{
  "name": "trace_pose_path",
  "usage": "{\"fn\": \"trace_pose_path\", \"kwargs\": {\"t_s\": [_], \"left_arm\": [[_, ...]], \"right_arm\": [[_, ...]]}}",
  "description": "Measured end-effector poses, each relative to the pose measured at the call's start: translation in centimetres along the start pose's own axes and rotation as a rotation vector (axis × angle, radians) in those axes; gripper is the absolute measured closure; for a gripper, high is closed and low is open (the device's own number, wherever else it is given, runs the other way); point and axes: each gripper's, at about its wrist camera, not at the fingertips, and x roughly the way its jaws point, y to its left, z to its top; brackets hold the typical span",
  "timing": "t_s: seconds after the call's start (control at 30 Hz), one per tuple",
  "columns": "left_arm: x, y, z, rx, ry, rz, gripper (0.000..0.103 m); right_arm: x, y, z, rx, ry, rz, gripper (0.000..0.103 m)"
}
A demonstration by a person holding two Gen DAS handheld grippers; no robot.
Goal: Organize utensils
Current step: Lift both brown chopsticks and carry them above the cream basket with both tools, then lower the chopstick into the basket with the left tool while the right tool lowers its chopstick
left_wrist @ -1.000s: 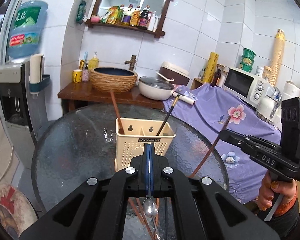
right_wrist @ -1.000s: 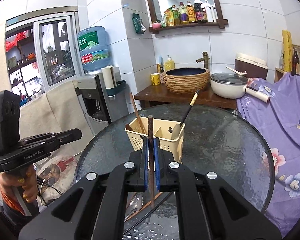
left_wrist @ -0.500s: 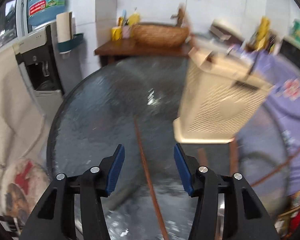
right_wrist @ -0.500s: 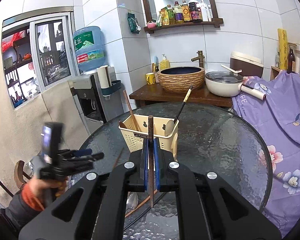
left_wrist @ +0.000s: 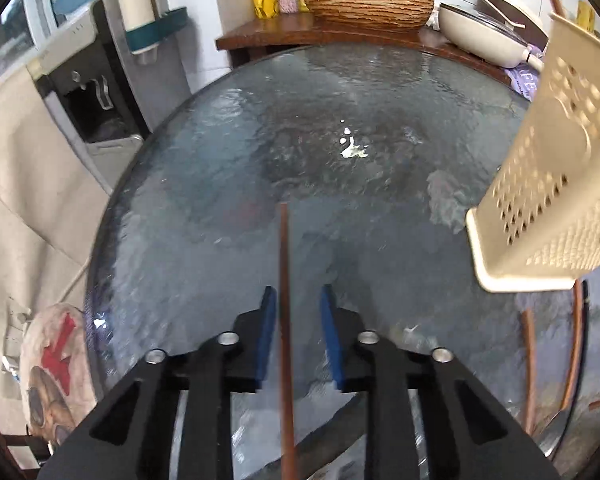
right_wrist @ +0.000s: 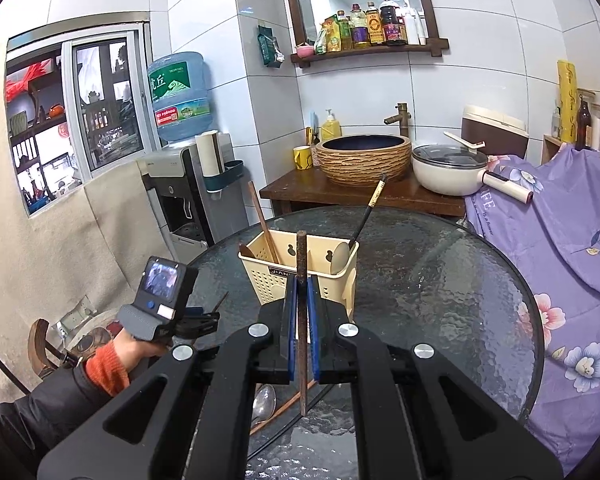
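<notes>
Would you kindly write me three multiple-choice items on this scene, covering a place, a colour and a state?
1. The cream perforated plastic utensil holder stands on: A the round glass table; B a stool; C the floor.
2. The mug beside the woven basin is: A red; B yellow; C green.
3. The right gripper is: A open and empty; B shut on a fork; C shut on a brown chopstick.
Key: A, its base rests on the glass; B, the mug is plainly yellow; C, the jaws clamp the upright stick.
</notes>
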Motion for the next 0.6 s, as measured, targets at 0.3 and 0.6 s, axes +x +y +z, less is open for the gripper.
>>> {"fn": "trace_pose_path", "kwargs": {"t_s": [0.3, 0.6], "left_arm": [[1.8, -1.1, 3.6, 0.016, 0.040, -0.018, 0.093], [0.9, -1.6, 2.5, -0.009, 0.004, -0.033, 0.098]], "right_arm": [[0.0, 0.2, 0.1, 0.003, 0.008, -0.001, 0.097], [-0.1, 0.3, 0.1, 0.007, 0.000, -0.008, 0.097]]}}
